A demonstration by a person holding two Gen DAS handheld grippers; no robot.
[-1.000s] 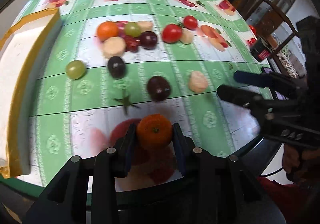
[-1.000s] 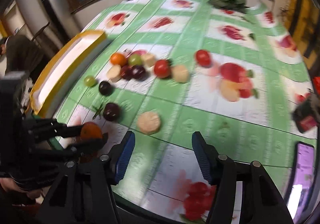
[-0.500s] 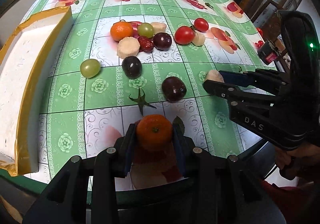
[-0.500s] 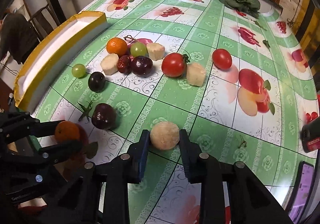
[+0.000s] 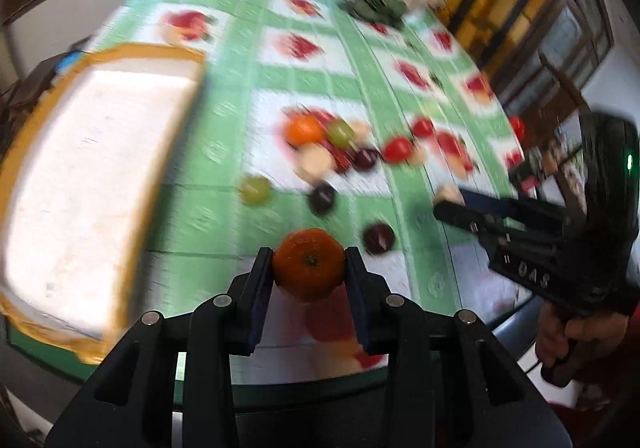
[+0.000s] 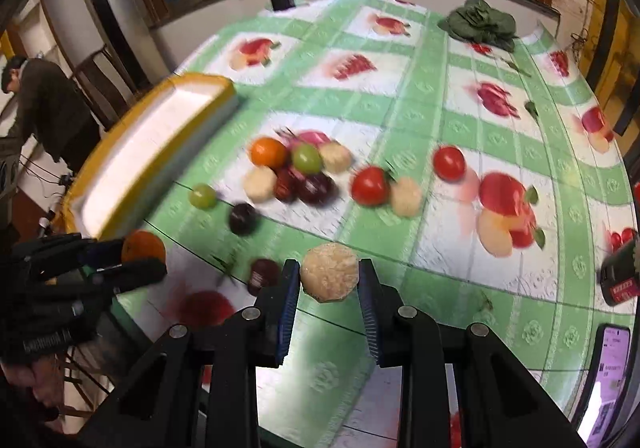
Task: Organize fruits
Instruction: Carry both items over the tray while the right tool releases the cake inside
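Left gripper [image 5: 309,268]: jaws nearly closed, pads clamped on both sides of a small orange tangerine [image 5: 309,263], stem end facing the camera. In the right wrist view the same tangerine [image 6: 143,246] sits at about 9 o'clock, pinched in the left gripper's black fingers [image 6: 132,272].

Right gripper [image 6: 330,280]: jaws nearly closed, blue pads pressed against a pale, rough-textured round fruit piece [image 6: 330,277]. From the left wrist view it shows at about 3 o'clock as a pale lump [image 5: 447,193] at the right gripper's fingertips [image 5: 452,212]; a hand [image 5: 576,340] grips the handle below.

Rest of the fruit lies on the green-and-white fruit-print tablecloth [image 6: 440,128]:
- cluster at about 11 o'clock from the held pale piece: second tangerine [image 6: 268,152], green grape [image 6: 307,158], pale pieces, dark plums, touching or just beside each other
- lone green grape [image 6: 203,196] and dark plum [image 6: 242,218] left of the cluster
- another dark plum [image 6: 264,274] just left of the right gripper's left finger
- two red tomatoes [image 6: 370,185], [image 6: 449,162] at about 12–1 o'clock, apart from each other

White tray with yellow rim [image 6: 120,176] at 10 o'clock, along the table's left edge. Green leafy bunch [image 6: 478,24] at the far end. Phone [image 6: 610,368] at 4 o'clock. A person [image 6: 44,104] stands beyond the tray. The left view is heavily motion-blurred.
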